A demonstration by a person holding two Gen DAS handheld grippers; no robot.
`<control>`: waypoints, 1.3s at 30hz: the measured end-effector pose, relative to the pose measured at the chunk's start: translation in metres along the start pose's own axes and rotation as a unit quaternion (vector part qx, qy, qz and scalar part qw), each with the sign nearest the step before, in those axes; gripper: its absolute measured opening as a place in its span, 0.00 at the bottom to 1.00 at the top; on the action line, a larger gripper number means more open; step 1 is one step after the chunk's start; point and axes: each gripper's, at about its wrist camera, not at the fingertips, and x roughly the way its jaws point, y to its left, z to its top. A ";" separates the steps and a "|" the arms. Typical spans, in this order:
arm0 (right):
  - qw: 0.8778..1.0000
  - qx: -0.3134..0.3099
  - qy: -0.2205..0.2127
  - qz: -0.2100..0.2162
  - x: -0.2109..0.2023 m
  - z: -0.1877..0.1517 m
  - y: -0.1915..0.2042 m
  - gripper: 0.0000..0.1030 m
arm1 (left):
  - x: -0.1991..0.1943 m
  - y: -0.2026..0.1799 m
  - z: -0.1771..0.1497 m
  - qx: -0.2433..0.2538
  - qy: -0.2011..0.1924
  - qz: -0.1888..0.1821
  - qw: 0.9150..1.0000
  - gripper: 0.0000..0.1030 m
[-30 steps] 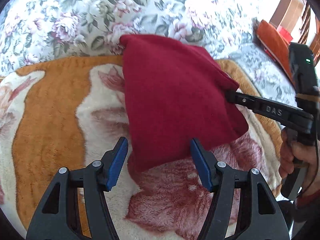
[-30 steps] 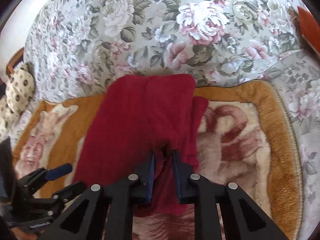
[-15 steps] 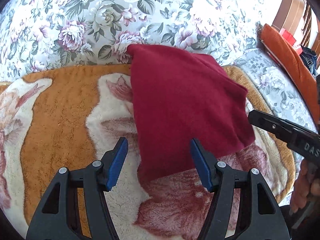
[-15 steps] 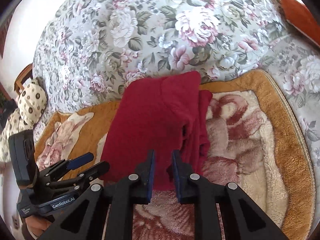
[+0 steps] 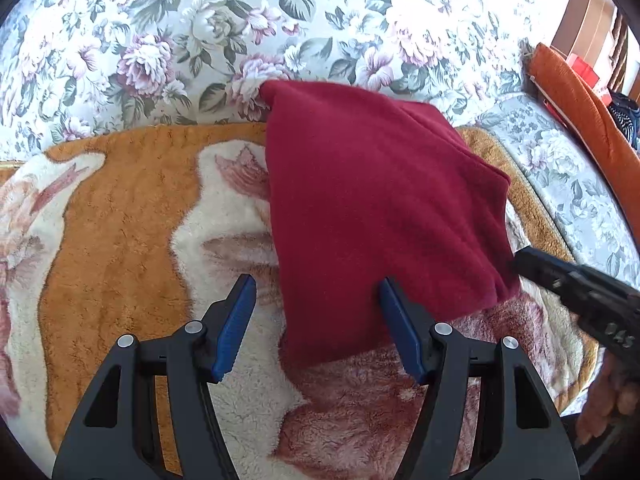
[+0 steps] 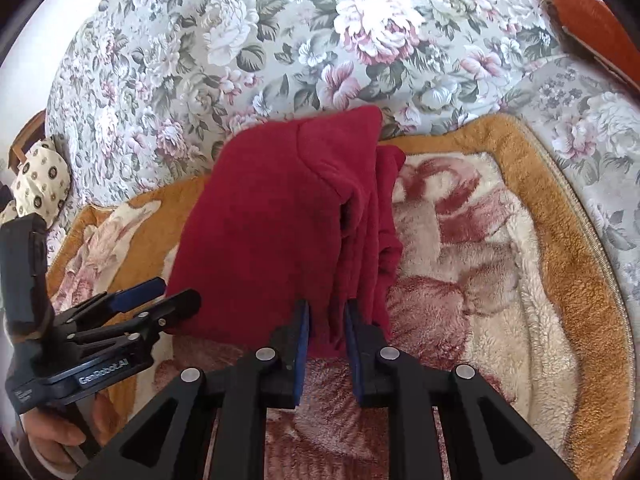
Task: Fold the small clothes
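Floral upholstery fills the background of both views, and a plush blanket in orange, cream and dusty rose is spread over the seat in front of it. A dark red garment is laid on the blanket, folded into a compact, roughly four-sided shape; its far corner is seen against the floral backrest. In the right wrist view, several stacked layers are shown along the garment's right edge.

The left gripper is held with its jaws wide apart; the garment's near left corner is seen between the blue pads, but no contact with the cloth can be made out. The right gripper is held with its jaws drawn close together, and the garment's near edge is pinched between them. In the left wrist view, the right gripper's tip is seen touching the garment's right corner.

An orange cushion is propped at the far right, and a spotted cushion lies at the far left.
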 end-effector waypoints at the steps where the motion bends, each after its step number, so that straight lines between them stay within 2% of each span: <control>1: 1.000 -0.005 -0.017 -0.002 -0.007 0.003 0.004 0.15 | -0.002 0.001 0.001 -0.001 -0.005 0.003 1.000 0.63; 3: 0.999 -0.007 -0.044 0.011 -0.016 0.013 0.010 0.15 | -0.004 0.002 0.003 -0.004 -0.010 0.007 1.000 0.63; 6: 0.998 -0.008 -0.053 0.024 -0.009 0.032 0.016 0.15 | -0.003 0.005 0.007 -0.007 -0.011 0.012 1.000 0.63; 9: 0.999 -0.015 -0.043 0.013 0.013 0.050 0.020 0.15 | 0.002 0.005 0.013 -0.006 -0.010 0.017 1.000 0.63; 13: 1.000 0.006 -0.022 -0.002 0.048 0.066 0.008 0.15 | 0.009 0.007 0.019 -0.006 -0.011 0.020 1.000 0.63; 15: 1.000 0.017 -0.022 0.000 0.059 0.070 0.000 0.15 | 0.016 0.009 0.022 -0.011 -0.005 0.017 1.000 0.63; 20: 0.999 0.042 -0.012 -0.010 0.080 0.068 -0.017 0.14 | 0.025 0.014 0.023 -0.020 0.004 0.009 1.000 0.71; 21: 0.999 0.043 -0.013 -0.011 0.080 0.067 -0.018 0.12 | 0.026 0.016 0.023 -0.024 0.007 0.005 1.000 0.71; 26: 0.999 0.050 -0.009 0.000 0.062 0.061 -0.021 0.12 | 0.019 0.020 0.025 -0.041 0.004 -0.007 0.999 0.71; 30: 0.997 0.061 -0.032 0.022 0.034 0.049 -0.022 0.19 | 0.014 0.022 0.027 -0.050 -0.006 -0.009 0.999 0.71; 32: 0.997 0.060 -0.037 0.032 0.034 0.041 -0.022 0.38 | 0.018 0.022 0.027 -0.049 0.001 -0.007 0.999 0.71; 33: 0.998 0.057 -0.023 0.027 0.041 0.038 -0.022 0.48 | 0.020 0.021 0.026 -0.047 0.006 -0.004 0.999 0.71; 35: 0.998 0.056 0.038 0.018 0.069 0.027 -0.024 0.48 | 0.023 0.020 0.025 -0.045 0.010 -0.002 0.999 0.71; 39: 0.997 0.063 -0.007 0.044 0.059 0.021 -0.030 0.48 | 0.023 0.018 0.023 -0.041 0.006 0.003 0.999 0.71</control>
